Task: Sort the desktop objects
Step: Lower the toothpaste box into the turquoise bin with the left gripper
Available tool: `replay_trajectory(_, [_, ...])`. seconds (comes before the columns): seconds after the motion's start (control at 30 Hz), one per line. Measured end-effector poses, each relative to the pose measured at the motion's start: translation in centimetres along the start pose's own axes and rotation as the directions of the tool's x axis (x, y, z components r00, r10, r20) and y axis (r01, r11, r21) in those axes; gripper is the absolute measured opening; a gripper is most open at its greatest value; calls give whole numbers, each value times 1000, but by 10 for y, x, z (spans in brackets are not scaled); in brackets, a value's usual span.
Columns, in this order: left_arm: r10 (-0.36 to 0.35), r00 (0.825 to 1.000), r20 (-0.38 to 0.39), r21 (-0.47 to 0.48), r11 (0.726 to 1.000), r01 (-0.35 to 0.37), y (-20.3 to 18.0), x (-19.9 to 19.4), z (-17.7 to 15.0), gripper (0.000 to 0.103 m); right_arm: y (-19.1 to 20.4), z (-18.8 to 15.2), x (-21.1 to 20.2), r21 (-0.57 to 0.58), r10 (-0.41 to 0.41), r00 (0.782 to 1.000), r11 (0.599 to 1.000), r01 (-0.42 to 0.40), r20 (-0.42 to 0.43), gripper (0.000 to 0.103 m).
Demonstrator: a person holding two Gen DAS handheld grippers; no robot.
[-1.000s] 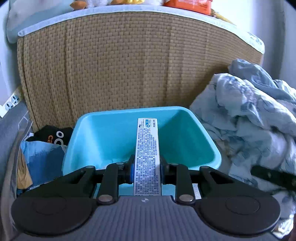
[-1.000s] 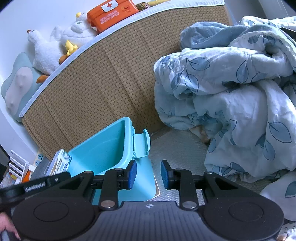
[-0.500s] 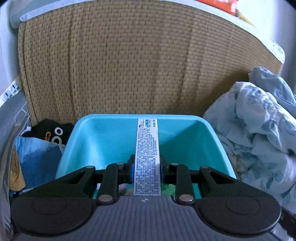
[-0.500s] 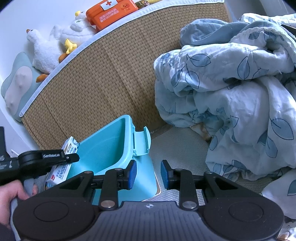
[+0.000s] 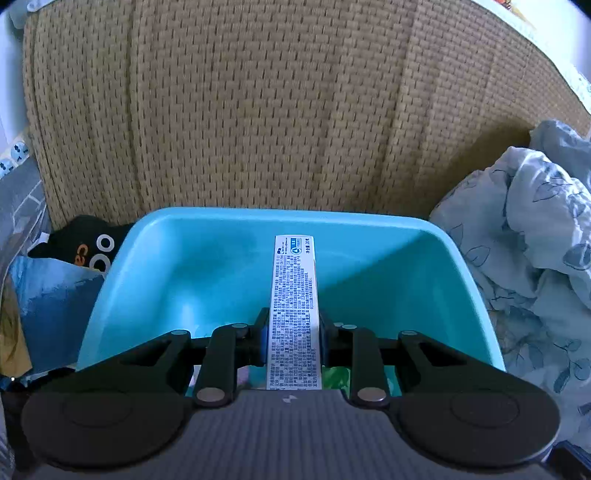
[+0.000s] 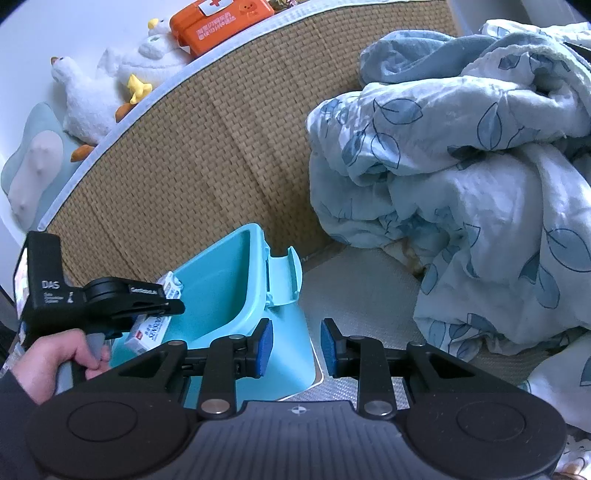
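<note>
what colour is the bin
Turquoise bin, clearest in the left wrist view.

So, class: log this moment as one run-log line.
left tool: shut on box | box: over bin | right tool: open, empty

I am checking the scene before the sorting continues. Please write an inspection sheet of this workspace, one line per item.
Surface: pale woven mat on a bed.
Job's things: printed carton poised over the turquoise plastic bin.
Clutter: crumpled leaf-print duvet; black and blue items beside the bin.
Grippers: left gripper shut on the carton; right gripper holds nothing, pads apart.
Cables: nothing seen.
Surroundings: rattan headboard; plush ducks and orange first-aid case on top.
</note>
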State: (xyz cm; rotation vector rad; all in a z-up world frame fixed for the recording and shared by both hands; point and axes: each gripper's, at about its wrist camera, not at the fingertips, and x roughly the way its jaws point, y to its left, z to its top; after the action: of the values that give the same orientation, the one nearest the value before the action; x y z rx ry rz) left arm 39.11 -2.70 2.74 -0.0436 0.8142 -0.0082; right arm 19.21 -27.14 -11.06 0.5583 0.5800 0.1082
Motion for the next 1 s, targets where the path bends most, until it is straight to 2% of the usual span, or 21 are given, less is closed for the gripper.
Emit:
replay_trajectory(0.3, [16, 998, -64, 9, 1000, -16, -5, 25, -1, 27, -1, -3, 9, 18, 5, 1000, 1000, -5, -14, 32])
replay_trajectory(0.57, [22, 994, -107, 30, 999, -19, -6, 45, -17, 27, 0, -5, 14, 17, 4, 1000, 1000, -4, -23, 32])
replay_trajectory(1.0, [8, 990, -138, 25, 1000, -5, -2, 50, -20, 27, 2, -7, 16, 13, 7, 999, 1000, -6, -32, 32])
